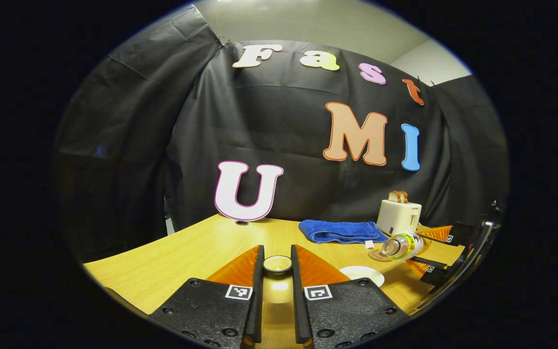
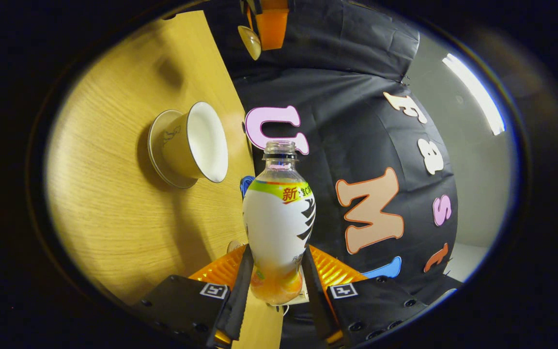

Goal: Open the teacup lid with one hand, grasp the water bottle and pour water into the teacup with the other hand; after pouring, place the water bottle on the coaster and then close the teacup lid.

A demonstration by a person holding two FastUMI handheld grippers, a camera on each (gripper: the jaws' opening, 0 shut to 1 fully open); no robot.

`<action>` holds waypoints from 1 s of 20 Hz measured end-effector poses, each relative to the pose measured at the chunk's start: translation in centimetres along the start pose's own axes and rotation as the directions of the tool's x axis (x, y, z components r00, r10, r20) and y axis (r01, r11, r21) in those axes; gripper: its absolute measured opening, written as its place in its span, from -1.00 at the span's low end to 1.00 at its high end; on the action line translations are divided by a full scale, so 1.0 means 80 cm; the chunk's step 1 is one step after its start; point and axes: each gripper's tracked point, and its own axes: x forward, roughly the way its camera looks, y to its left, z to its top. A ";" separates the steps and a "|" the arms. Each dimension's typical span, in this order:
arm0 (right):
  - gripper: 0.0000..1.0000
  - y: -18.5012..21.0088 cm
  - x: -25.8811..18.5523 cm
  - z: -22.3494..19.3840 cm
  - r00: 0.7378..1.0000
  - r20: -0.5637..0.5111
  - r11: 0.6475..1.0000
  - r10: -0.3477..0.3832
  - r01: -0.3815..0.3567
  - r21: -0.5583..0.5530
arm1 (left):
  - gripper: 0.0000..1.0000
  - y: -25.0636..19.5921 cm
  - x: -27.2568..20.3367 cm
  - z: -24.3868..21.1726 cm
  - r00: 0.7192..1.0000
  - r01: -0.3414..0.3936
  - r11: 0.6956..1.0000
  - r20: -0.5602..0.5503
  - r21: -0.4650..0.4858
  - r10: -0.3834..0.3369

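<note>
On the wooden table (image 1: 172, 261), back to front, by falling size:

Toaster (image 1: 398, 216), with bread in its slots, at the far right edge. Not part of the task.

Blue towel (image 1: 341, 231), folded, lying just left of the toaster.

Water bottle (image 2: 279, 223), uncapped, pinched low on its body between both fingers of the right gripper (image 2: 273, 281). Tipped onto its side, mouth toward the teacup (image 2: 194, 143).

Teacup, open and on its saucer, near the bottle's mouth but apart from it (no water stream can be made out).

Teacup lid (image 1: 277, 264), small and round, nipped between the closed-in fingers of the left gripper (image 1: 277, 271), lifted off the table.

Coaster (image 1: 378, 255), flat, beside the tilted bottle.

Step judged in hand: pouring. Next: bring the mouth over the cup's rim, finish, right the bottle, stand it on the coaster.
</note>
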 end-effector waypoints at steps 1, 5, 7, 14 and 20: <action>0.22 -0.001 0.000 0.000 1.000 0.005 1.000 -0.002 0.002 -0.029 | -0.52 -0.001 0.002 -0.002 1.000 0.001 1.000 -0.002 -0.002 -0.001; 0.22 -0.004 -0.003 0.004 0.999 0.035 0.991 0.008 -0.004 -0.132 | -0.52 -0.003 0.001 -0.005 1.000 0.004 1.000 -0.011 -0.009 -0.004; 0.22 -0.004 -0.002 0.003 0.999 0.043 0.984 0.022 -0.014 -0.179 | -0.52 -0.004 0.002 -0.005 1.000 0.007 1.000 -0.013 -0.010 -0.007; 0.22 -0.008 -0.001 0.007 0.998 0.054 0.955 0.045 -0.028 -0.296 | -0.52 -0.002 0.001 -0.002 1.000 0.001 1.000 -0.006 0.001 -0.001; 0.21 -0.011 -0.002 0.008 0.995 0.072 0.910 0.063 -0.027 -0.414 | -0.54 -0.003 -0.001 -0.005 1.000 0.002 1.000 -0.014 -0.006 -0.003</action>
